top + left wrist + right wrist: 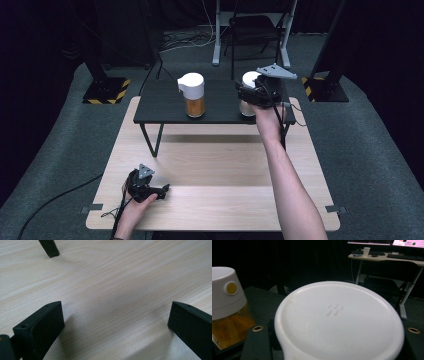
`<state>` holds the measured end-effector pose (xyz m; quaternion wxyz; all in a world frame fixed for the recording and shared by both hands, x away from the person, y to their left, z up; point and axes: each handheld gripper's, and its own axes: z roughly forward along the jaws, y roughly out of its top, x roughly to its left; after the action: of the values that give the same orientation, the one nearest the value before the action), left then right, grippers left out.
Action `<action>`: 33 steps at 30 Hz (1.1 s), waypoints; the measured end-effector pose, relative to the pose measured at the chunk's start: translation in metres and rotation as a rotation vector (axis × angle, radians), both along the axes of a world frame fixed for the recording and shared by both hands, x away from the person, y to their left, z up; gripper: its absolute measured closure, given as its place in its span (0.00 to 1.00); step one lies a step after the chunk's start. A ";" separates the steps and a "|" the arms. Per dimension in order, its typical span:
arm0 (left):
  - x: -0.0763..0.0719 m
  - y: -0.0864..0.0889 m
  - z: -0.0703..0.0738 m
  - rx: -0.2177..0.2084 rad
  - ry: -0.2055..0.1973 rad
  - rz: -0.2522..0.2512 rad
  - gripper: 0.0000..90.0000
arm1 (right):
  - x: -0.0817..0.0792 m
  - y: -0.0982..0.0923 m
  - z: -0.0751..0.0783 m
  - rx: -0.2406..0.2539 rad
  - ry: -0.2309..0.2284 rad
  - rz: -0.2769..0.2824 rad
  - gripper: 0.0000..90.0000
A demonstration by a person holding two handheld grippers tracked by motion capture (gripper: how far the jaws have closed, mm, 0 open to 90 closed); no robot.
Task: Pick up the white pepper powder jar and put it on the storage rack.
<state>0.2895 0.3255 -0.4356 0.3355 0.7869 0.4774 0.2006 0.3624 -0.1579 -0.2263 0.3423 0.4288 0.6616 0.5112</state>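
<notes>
High view: the right gripper (251, 95) is raised over the right end of a low black shelf (165, 102) that stands on the far half of the light wooden bench (220, 190). Its jaws are closed on a white-lidded container (248, 80), gripping it from the near side; the container's lower part shows just below the gripper body. A second container (192, 95), with a white cap and amber contents, stands upright on the shelf, well apart to the left of the held one.

Right gripper view: the white lid (339, 317) of the held container sits between the two black jaws, close to the camera. The amber container (228, 307) appears at the left edge, with a yellow round button on its cap.

Left gripper (162, 190): resting on the near left part of the bench, held by the left hand (134, 212). In the left gripper view its jaws stand wide apart with bare wood between them and nothing held.
</notes>
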 end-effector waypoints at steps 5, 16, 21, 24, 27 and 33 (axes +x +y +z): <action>0.000 0.000 0.000 0.000 0.000 -0.003 0.00 | 0.009 0.000 -0.001 0.010 0.021 -0.008 0.33; 0.001 0.000 0.000 0.001 0.000 -0.005 0.00 | 0.019 -0.004 -0.004 0.035 0.053 -0.010 0.33; 0.001 0.000 0.000 -0.002 0.000 -0.004 0.00 | 0.022 -0.004 -0.002 0.030 0.064 -0.004 0.33; 0.001 0.000 0.000 -0.001 0.000 -0.004 0.00 | 0.024 -0.001 0.000 0.017 0.067 -0.002 0.33; 0.001 0.000 0.000 -0.001 0.000 -0.004 0.00 | 0.025 -0.001 0.001 0.016 0.070 -0.002 0.32; 0.001 0.000 0.000 -0.001 0.000 -0.004 0.00 | 0.026 -0.001 0.002 0.011 0.073 0.002 0.32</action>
<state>0.2902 0.3252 -0.4356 0.3364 0.7877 0.4760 0.1996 0.3881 -0.1588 -0.2244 0.3150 0.4483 0.6711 0.4994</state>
